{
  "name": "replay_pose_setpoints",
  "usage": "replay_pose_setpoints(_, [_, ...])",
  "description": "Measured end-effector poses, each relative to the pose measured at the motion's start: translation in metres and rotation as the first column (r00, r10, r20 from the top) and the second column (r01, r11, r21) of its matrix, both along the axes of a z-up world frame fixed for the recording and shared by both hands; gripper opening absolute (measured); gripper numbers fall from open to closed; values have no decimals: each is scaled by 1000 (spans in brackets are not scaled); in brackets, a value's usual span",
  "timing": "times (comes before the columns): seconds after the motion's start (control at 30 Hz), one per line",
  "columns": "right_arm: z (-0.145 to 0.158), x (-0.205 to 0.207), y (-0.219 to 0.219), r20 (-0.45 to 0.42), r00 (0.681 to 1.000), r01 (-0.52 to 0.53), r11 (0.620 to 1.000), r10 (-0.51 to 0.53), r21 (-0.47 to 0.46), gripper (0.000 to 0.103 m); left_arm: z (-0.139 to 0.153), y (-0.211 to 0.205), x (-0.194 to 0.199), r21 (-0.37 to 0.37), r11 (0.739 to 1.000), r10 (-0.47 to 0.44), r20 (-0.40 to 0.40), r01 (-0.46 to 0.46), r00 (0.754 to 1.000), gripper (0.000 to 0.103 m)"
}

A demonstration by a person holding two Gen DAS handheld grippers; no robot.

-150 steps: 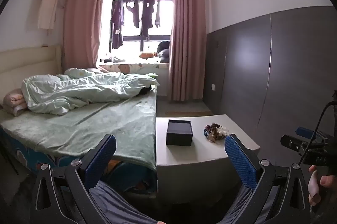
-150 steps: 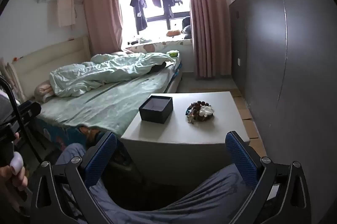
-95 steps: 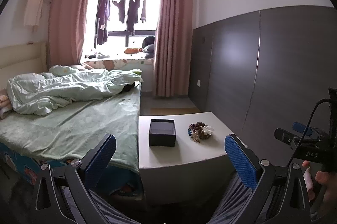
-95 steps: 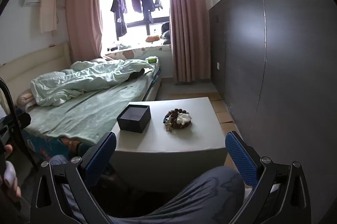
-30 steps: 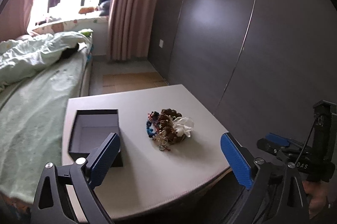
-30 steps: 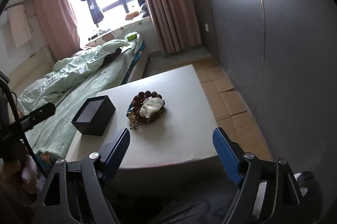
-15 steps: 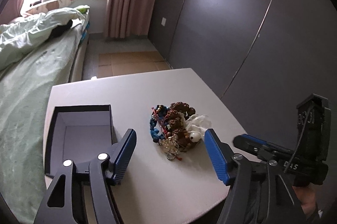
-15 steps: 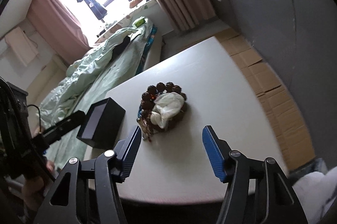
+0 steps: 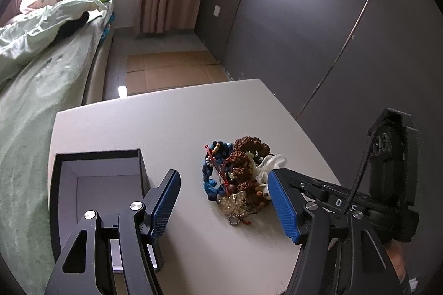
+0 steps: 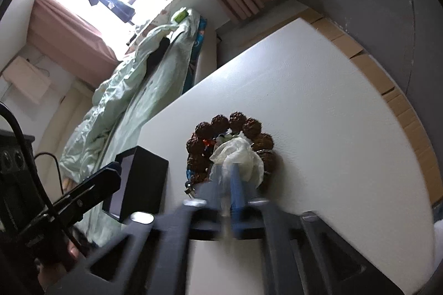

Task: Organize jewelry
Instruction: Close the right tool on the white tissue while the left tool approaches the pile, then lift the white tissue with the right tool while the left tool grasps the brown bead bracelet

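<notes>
A pile of jewelry (image 9: 238,176) lies on the white table (image 9: 171,117): brown bead bracelets, a blue braided one, a gold butterfly piece and a white fabric piece (image 10: 238,153). An open black box (image 9: 97,184) stands to its left, empty inside. My left gripper (image 9: 224,200) is open just above the table, its fingers on either side of the near edge of the pile. My right gripper (image 10: 235,184) is blurred, its jaws together at the near edge of the white fabric piece; whether it grips it is unclear. It also shows in the left wrist view (image 9: 318,189).
A bed with a green cover (image 9: 36,79) runs along the table's left side. A dark panelled wall (image 9: 304,31) stands close on the right. Brown floor panels (image 9: 171,68) lie beyond the table's far edge. The box also shows in the right wrist view (image 10: 141,184).
Both grippers have moved down and in toward the jewelry pile. The right gripper's jaws have closed from wide open. The left gripper's jaws have narrowed a little.
</notes>
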State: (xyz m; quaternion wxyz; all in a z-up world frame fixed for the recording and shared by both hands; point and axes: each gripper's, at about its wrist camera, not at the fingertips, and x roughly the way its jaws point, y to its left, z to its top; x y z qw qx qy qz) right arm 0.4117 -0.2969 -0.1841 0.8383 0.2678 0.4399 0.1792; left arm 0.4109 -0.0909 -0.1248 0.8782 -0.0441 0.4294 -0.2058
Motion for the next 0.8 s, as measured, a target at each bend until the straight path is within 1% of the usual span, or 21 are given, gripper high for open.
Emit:
replay_pose_setpoints(0.07, [3,-2,-1,25,1000,5,1000,-5,-11,3,0,-2,3,9,1000,-7,2,7,1000,67])
replay_pose_setpoints(0.1, [7,-6,-3,51,999,10,1000,-10,-9,3,0,-4,4,12,1000,-10,1,10,1000,67])
replay_pose_setpoints(0.17, [15,-13,-9,83,996,18,1000,-19,14,3,-1,-7,7,17,1000,-18,-4,18,1000,67])
replay_pose_setpoints(0.5, [51,-46,-49,155,984,77,995,-87,66,3,-9,-23,24,6,999,-41,-43,41,998,67])
replay_pose_setpoints(0.67, [57,-56,-63,160,980,111,991,-122,72,3,-11,-29,34,8,999,-47,-61,48,997,67])
replay_pose_setpoints(0.8, [56,-60,-70,150,978,135,988,-145,74,3,-18,-35,42,31,998,-54,-89,57,995,59])
